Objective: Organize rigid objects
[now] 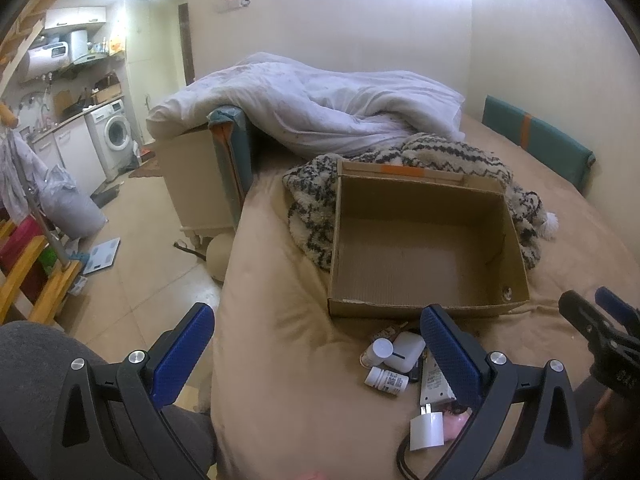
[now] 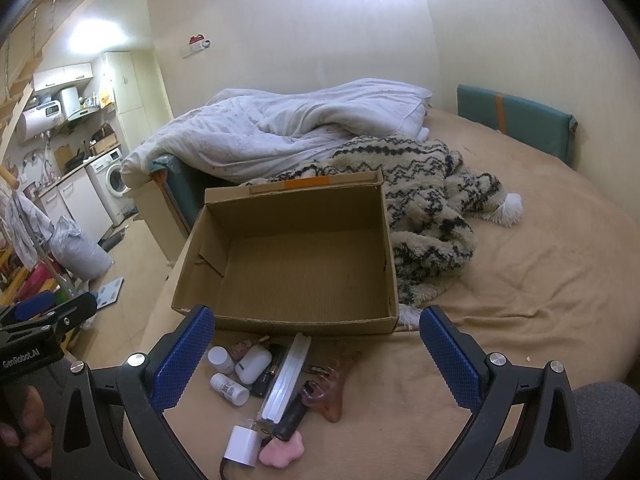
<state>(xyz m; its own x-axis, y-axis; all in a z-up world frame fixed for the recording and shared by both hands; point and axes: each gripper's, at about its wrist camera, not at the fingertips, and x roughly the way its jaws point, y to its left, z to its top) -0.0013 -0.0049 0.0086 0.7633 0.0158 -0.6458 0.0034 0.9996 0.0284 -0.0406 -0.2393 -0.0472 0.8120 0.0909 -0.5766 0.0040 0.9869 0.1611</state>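
While I hold both over the bed, left gripper (image 1: 316, 356) and right gripper (image 2: 316, 356) gape apart, holding nothing | cardboard box (image 2: 296, 260) sits empty, far side of the clutter | bottles (image 2: 228, 388), earbud case (image 2: 253, 365), charger (image 2: 242, 446) lie near, just before it.

You see both views under warm, dim indoor light. A ceiling lamp blows out to white glare on the wall (image 1: 340, 20), and another glares over the kitchen corner. Fisheye distortion bends the edges and leaves dark corners. The cardboard box (image 2: 288, 256) holds soft interior shadow. Focus is fairly sharp centrally, softer toward the rims.
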